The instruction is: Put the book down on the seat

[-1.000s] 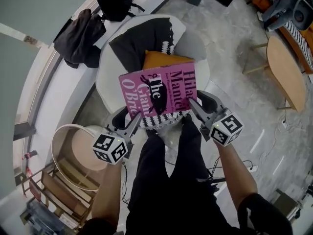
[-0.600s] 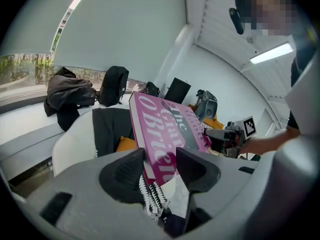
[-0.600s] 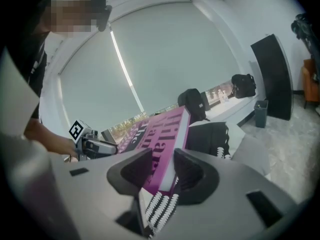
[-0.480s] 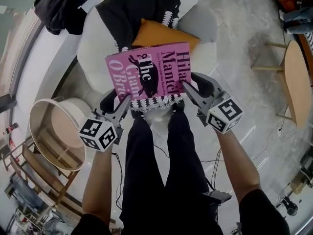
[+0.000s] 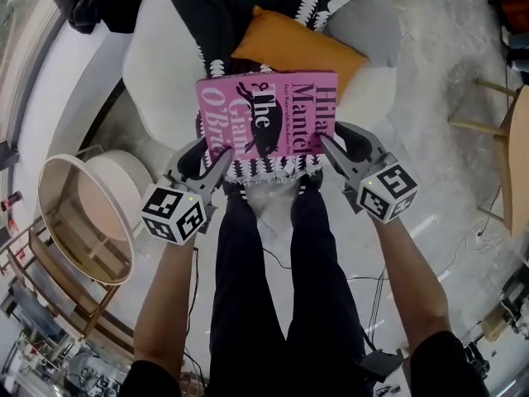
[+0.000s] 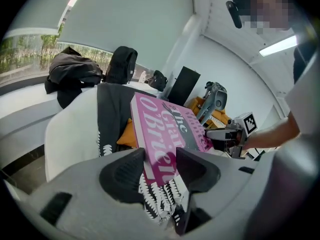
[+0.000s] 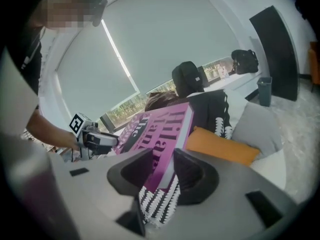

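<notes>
Book (image 5: 266,125): pink, cover up, held over the front of the white seat (image 5: 157,73), above the black-and-white patterned cloth (image 5: 264,170) draped there. You cannot tell whether its far edge touches the cloth.

Your left gripper (image 5: 216,162) has its jaws closed on the book's near left corner. The right gripper (image 5: 331,150) has its jaws pinched on the near right corner. Both bite across the cover and pages.

Handling, by judgement: stiff, flat, of middling weight, with a smooth jacket that may slide. Two corner holds stop it pivoting, so keep them even.

An orange cushion (image 5: 302,44) lies just beyond the book's far edge.
</notes>
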Tool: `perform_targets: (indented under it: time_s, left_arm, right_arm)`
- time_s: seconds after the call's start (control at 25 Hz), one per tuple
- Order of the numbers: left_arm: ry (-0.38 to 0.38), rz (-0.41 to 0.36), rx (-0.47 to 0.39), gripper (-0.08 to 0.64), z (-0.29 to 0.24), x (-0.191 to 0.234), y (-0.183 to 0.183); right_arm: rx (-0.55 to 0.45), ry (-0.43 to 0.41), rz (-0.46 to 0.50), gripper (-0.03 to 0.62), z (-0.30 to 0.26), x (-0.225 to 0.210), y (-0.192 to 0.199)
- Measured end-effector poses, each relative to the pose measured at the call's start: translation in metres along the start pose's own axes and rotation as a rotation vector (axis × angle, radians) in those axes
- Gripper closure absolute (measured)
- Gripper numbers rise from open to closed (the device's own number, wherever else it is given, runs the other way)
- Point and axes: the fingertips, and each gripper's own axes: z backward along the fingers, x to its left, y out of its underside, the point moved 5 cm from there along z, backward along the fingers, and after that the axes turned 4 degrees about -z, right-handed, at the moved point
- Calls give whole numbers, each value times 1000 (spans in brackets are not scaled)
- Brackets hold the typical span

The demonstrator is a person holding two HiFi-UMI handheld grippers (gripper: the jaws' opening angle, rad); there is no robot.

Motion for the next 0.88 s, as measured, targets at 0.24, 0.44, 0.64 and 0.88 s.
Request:
perform_targets:
  time_s: [0.24,0.44,0.64,0.88]
  left_arm:
    - [-42,-31,-8,353,-13,14,19]
    - [-90,-80,-5,353,44,-27,-42]
    - [-171,-105,-37,353,92,-89,-87]
    - [-178,-77,-20,353,99,-111,-101]
  right_arm:
    - [10,-29,15,448,-22,-14,26]
    - [-3,-69,26,449,18,25,-32]
    - [-24,-137,80,451,75,51,-75]
    - [-26,-119,81,451,101,58,-89]
